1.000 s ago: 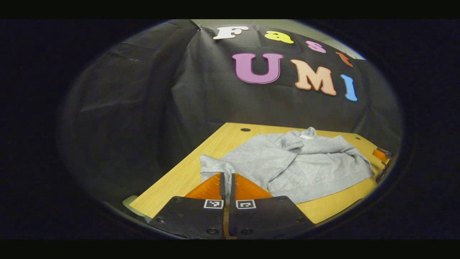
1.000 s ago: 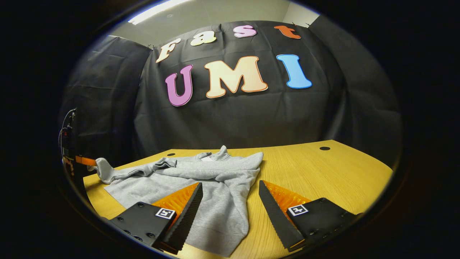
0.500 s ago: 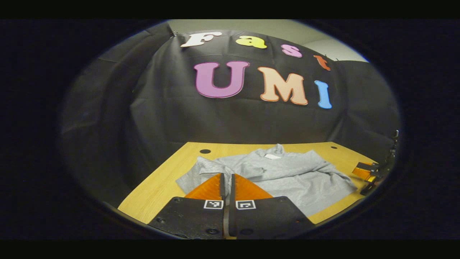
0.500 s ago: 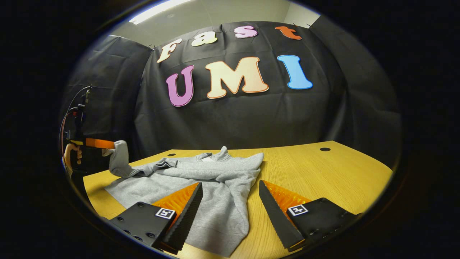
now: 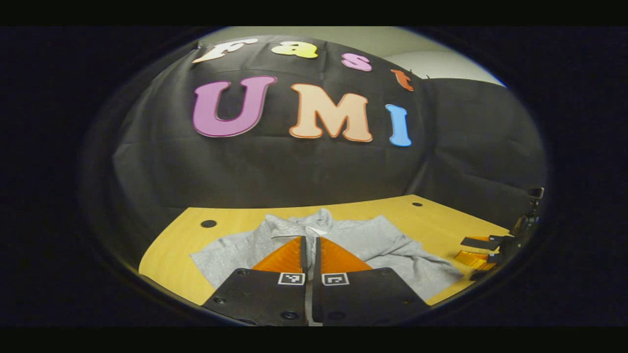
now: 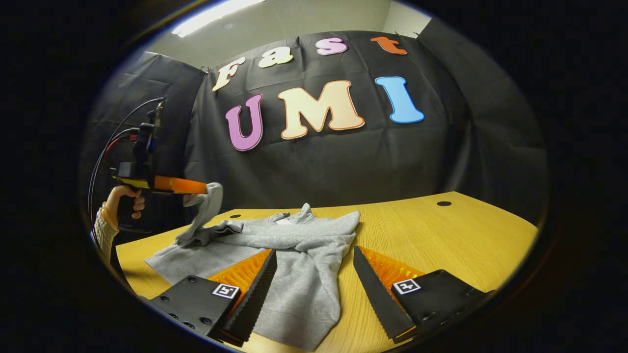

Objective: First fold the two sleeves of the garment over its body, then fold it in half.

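A grey sweatshirt (image 6: pixel 294 255) lies on the wooden table (image 6: pixel 441 235), collar toward the back wall. In the right gripper view my left gripper (image 6: pixel 202 188) is held above the table's left side, shut on the cuff of one sleeve (image 6: pixel 206 211), which hangs from it down to the body. In the left gripper view its fingers are pressed together at the left gripper (image 5: pixel 309 239) over the sweatshirt (image 5: pixel 373 240). My right gripper (image 6: pixel 314 252) stands open low over the garment's near right part, its fingers apart on either side of the fabric edge.
A hand (image 6: pixel 120 201) holds the left gripper's handle, with cables running up from it. The table has small round holes (image 6: pixel 443 203) near its back edge. Bare wood stretches to the right of the garment. The right gripper (image 5: pixel 468 250) sits at the table's right edge.
My left gripper has risen and swung right toward the garment's body, lifting the sleeve cuff off the table. The right gripper has stayed open in place.
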Demonstrator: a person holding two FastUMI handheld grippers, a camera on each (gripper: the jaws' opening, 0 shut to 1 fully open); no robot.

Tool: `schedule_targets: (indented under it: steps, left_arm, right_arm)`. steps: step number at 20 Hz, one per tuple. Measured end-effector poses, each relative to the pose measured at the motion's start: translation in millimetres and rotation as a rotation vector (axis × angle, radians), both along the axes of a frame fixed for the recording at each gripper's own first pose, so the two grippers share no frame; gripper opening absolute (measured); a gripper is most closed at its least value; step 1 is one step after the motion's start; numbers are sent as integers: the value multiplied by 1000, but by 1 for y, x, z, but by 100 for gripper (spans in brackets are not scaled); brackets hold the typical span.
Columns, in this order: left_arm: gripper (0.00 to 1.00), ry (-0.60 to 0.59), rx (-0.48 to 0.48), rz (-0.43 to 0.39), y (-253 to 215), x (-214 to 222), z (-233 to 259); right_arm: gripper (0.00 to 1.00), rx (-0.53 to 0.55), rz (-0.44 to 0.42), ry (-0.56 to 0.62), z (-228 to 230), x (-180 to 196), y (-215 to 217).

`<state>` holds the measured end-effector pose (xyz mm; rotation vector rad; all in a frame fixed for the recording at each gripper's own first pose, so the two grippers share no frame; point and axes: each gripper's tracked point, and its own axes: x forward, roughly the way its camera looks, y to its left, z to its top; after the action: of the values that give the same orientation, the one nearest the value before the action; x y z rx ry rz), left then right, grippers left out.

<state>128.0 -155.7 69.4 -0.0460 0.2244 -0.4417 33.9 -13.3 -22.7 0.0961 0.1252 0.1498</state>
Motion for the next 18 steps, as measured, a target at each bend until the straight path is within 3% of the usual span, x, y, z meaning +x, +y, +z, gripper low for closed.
schedule_targets:
  steps: [10,18]
  left_arm:
    - [0,29,-22,-236,-166,43,-6]
    - [0,151,14,-250,-216,69,-75]
  right_arm:
    - [97,4,5,2,1,-1,0]
    - [98,22,9,6,1,0,-1]
